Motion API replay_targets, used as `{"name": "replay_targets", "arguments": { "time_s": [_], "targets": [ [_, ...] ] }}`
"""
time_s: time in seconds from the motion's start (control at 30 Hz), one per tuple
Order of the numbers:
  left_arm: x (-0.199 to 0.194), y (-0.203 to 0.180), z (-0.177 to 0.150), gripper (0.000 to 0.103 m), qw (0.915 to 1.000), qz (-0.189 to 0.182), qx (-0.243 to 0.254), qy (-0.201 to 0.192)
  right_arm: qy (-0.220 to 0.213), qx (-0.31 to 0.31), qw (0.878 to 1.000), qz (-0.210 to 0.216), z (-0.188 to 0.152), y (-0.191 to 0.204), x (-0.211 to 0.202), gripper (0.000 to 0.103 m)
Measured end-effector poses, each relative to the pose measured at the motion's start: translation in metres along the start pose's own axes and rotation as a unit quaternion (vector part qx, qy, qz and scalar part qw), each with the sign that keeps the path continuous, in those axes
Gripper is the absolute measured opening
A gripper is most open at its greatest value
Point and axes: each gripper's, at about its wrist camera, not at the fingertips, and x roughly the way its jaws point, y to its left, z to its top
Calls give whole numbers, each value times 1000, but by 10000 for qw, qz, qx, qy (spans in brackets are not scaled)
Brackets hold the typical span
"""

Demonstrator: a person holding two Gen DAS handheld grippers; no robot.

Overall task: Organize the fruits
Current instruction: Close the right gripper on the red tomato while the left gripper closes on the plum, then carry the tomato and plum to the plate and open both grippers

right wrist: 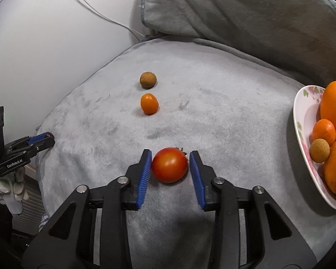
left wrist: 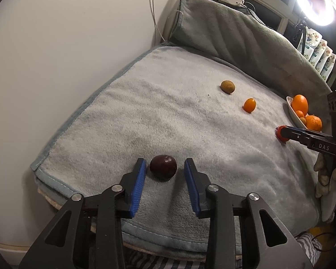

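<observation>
A dark purple round fruit (left wrist: 163, 167) lies on the grey towel (left wrist: 145, 112) between the blue pads of my left gripper (left wrist: 165, 161), with a gap on each side. My right gripper (right wrist: 170, 154) straddles a red tomato (right wrist: 169, 164); the left pad is at its skin and the right pad stands just off it. Farther back lie a brown fruit (right wrist: 148, 80) and a small orange fruit (right wrist: 149, 104). A flowered white plate (right wrist: 302, 112) at the right holds oranges (right wrist: 334, 107) and a small brown fruit (right wrist: 319, 150).
A folded grey blanket (left wrist: 235, 33) rises along the back edge. The white wall (left wrist: 67, 44) with hanging cables borders the left side. A ring light (left wrist: 317, 0) glares at the top right. The towel's front edge (left wrist: 145, 228) drops off near me.
</observation>
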Motion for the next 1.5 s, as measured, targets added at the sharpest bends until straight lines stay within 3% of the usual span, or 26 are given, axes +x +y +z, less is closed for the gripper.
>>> {"name": "replay_targets", "arguments": {
  "time_s": [0.27, 0.77, 1.0, 1.5],
  "targets": [
    [1, 3, 0, 22, 10000, 47, 9, -9, 65, 3, 10000, -2, -2, -1, 5, 35],
    [-8, -10, 20, 22, 9994, -289, -7, -214, -408, 235, 9989, -7, 0, -13, -31, 34],
    [0, -49, 40, 22, 9965, -669, 332, -367, -773, 371, 9960, -259, -1, -26, -66, 34],
    [20, -140, 74, 22, 9815, -1561, 999, -470, -1319, 1037, 9810, -972, -24, -104, -126, 34]
  ]
}}
